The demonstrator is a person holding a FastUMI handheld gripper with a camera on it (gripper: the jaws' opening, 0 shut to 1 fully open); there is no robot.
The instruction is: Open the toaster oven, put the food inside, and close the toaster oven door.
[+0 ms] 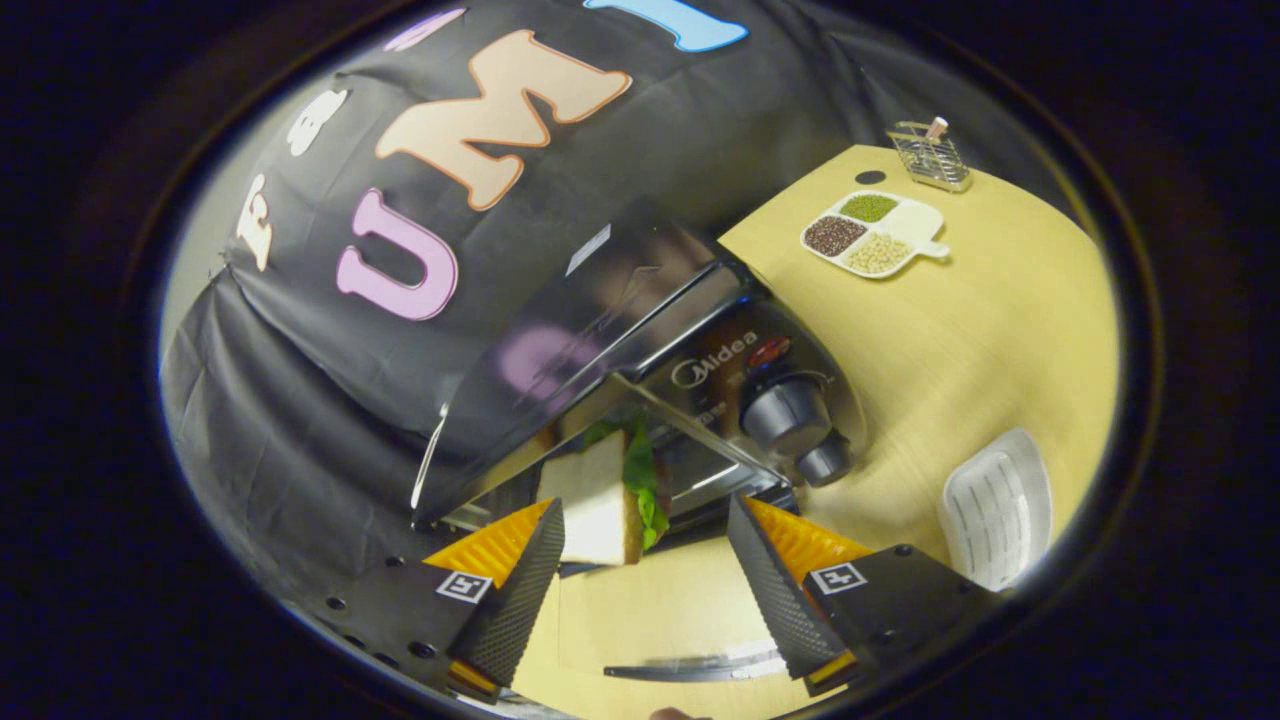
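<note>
Pale wood is covering the desk (pixel 1000 340), and the toaster oven (pixel 640 400) is sitting on it against the black cloth wall, its shiny top catching reflections. Two dark knobs (pixel 800 430) are sticking out from its front panel. The sandwich (pixel 605 500), white bread with green lettuce showing along one side, is standing at the oven's open front, just ahead of the fingers and partly inside the opening; how far in it is reaching I cannot tell. The gripper (pixel 645 570) is hanging in front of the oven with its fingers (pixel 515 590) spread wide apart, gripping nothing, bare desk showing between them. A thin dark curved edge is lying across the desk between the fingertips; what it belongs to is unclear. Beyond the oven, a white divided dish (pixel 872 235) is holding beans and grains, with a small wire rack (pixel 930 155) behind it. A white ridged tray (pixel 998 510) is resting near the knobs.
</note>
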